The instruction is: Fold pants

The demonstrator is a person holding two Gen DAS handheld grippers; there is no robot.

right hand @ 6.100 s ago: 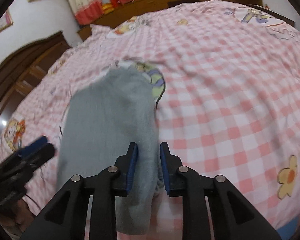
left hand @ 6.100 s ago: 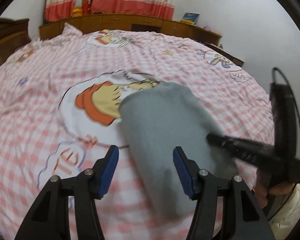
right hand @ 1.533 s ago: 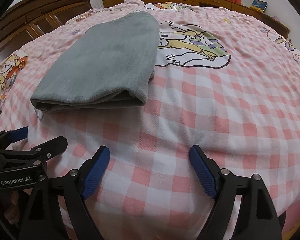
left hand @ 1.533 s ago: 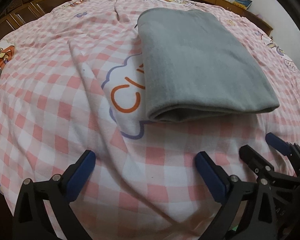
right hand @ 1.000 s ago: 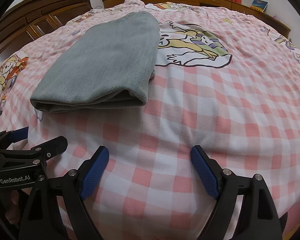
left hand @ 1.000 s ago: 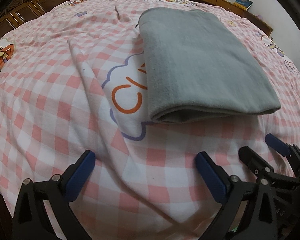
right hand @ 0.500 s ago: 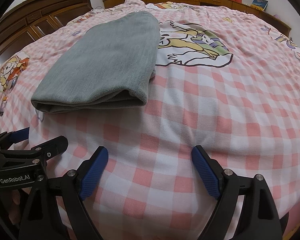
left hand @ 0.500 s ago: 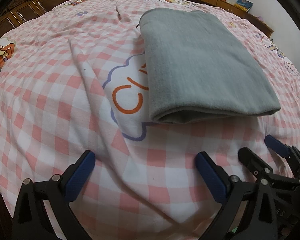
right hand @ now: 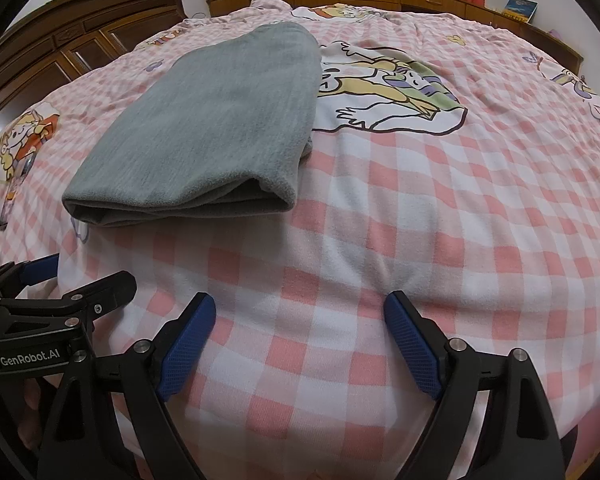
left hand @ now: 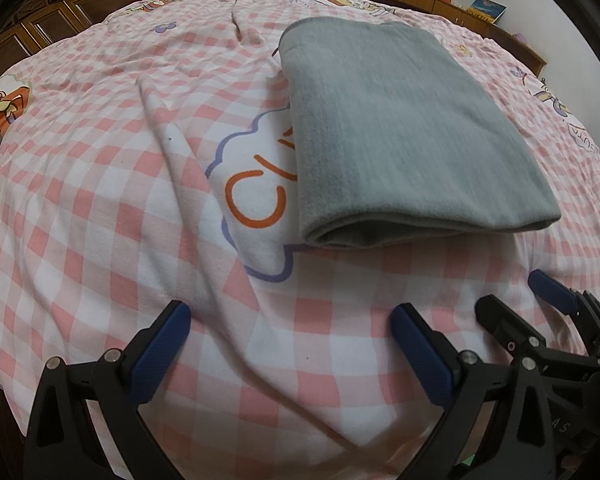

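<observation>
Both sets of jaws are standing wide apart with nothing between them, and the grey fleece pants are lying folded and untouched.

The pink-and-white checked cartoon-print bedspread is filling nearly the whole of both views, with dark wooden cabinets showing along the upper left of the right wrist view. The pants are sitting in the upper centre-right of the left wrist view and the upper left of the right wrist view, as a flat, squared packet in several layers, thick rounded fold nearest the cameras. The left gripper and the right gripper are hovering low in their frames, apart from the cloth. Folding is looking finished; at most some light smoothing seems to be remaining.
</observation>
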